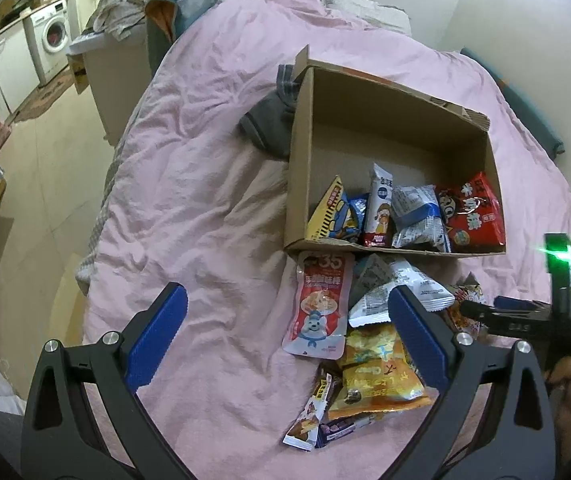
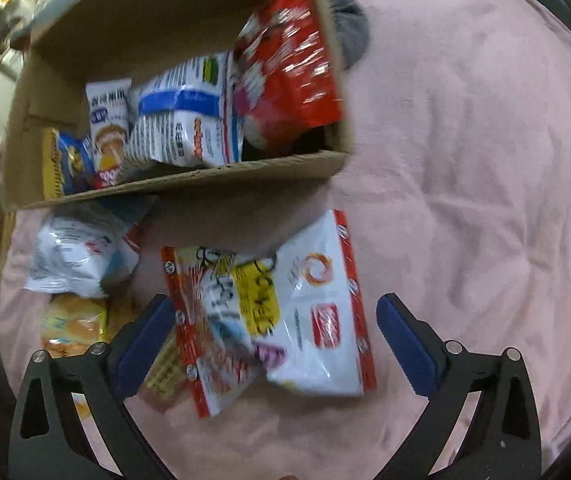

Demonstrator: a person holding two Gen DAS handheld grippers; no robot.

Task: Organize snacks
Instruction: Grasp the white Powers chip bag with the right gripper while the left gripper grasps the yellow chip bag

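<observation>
Bed (image 1: 205, 168) w/ pink sheet takes up most of both views; everything sits on it. Cardboard box (image 1: 389, 120) lies open-topped on the sheet, far half bare, near wall lined w/ snacks standing in a row. Judging by that, task is partly done: approx five packs filed, back of box free for more.

In box, largest first: red bag (image 1: 471, 216) at right corner, white-and-blue pack (image 1: 417, 216) beside it, tall white stick pack (image 1: 379, 208), yellow wedge pack (image 1: 331, 212) at left w/ a small blue pack tucked against it.

Left to do: the loose pile just outside the near wall. Big white-and-red bag (image 2: 297, 308) lies flat on the sheet, nearest the right tool. Orange bag (image 1: 377, 372), red pouch w/ cartoon bear (image 1: 321, 304), crumpled white packs (image 1: 397, 288) and a few small bars (image 1: 317, 412) at the pile's near end. Roughly as many outside as inside, so I'd say about halfway.

Right gripper (image 2: 273, 340): jaws spread fully wide, holding nothing; it straddles the white-and-red bag, left pad at the bag's edge, right pad clear of it. Likely next pick.

Left gripper (image 1: 285, 332): jaws wide apart, empty, hovering over the pile w/ the bear pouch btwn the fingers but not pinched.

Grey cloth (image 1: 269, 128) lies against the box's far-left outer corner; not a snack.
</observation>
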